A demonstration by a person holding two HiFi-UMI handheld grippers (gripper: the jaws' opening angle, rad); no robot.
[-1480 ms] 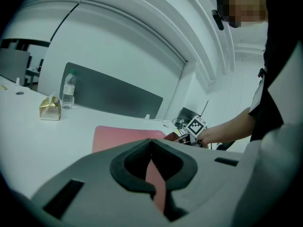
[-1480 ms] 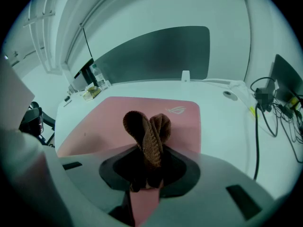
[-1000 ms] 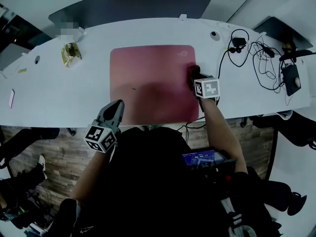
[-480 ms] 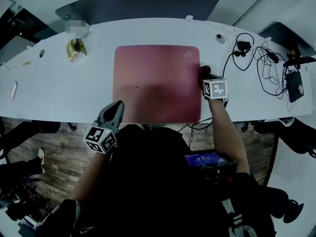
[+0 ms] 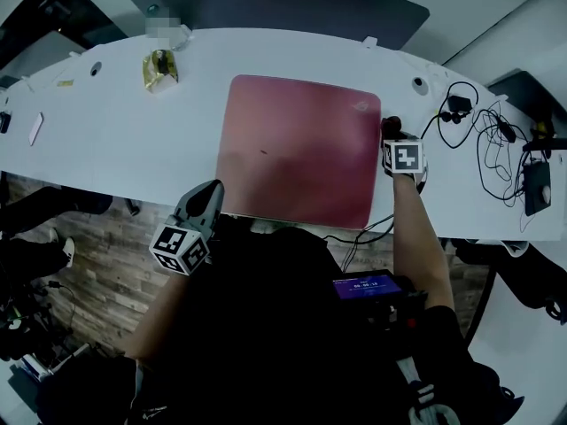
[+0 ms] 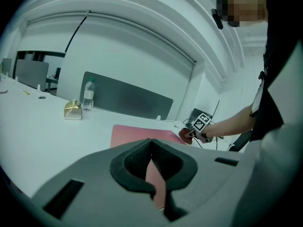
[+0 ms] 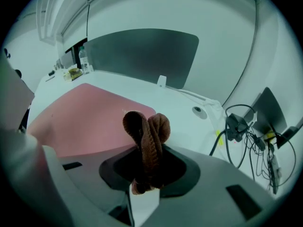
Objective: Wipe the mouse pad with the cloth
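Head view: right gripper (image 5: 392, 131) clamps cloth (image 7: 144, 131) beside mouse pad (image 5: 301, 149)

The pink mouse pad (image 5: 297, 149) lies flat on the counter (image 5: 115, 140). The bunched brown cloth (image 7: 144, 131) sits pinched in the jaws of the right gripper (image 7: 144, 174).

White desk (image 5: 115, 140) carries red mouse pad (image 5: 297, 149); gold packet (image 5: 160, 67) left of pad, cables (image 5: 457, 105) right (tangled).

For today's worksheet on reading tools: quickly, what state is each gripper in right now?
Left gripper: closed, holding nothing.
Right gripper: closed on the brown cloth.
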